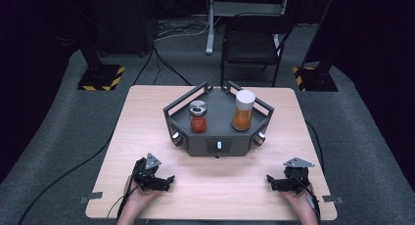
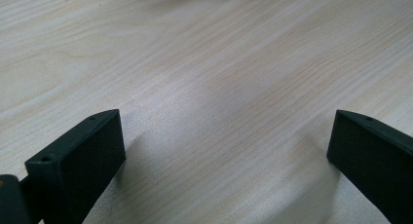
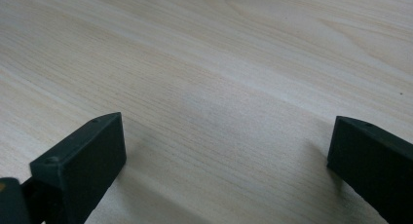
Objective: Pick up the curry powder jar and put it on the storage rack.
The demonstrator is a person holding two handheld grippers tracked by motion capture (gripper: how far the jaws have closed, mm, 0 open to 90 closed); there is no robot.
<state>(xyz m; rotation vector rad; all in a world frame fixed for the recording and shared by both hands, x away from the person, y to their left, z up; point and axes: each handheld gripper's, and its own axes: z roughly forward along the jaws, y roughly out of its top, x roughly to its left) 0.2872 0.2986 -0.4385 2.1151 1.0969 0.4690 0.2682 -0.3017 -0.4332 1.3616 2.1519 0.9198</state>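
Left gripper [image 1: 164,180] and right gripper [image 1: 272,180] are resting wide open near table's [image 1: 147,117] lower edge, bare wood separating them from the tray [image 1: 215,146] at frame centre.

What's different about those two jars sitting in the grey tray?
The left jar is shorter, with red contents and a silvery lid; the right jar is taller, with orange contents and a white lid. The left jar stands nearer the tray's front left, the right jar toward its right side. Both stand upright, capped, untouched by either tool.
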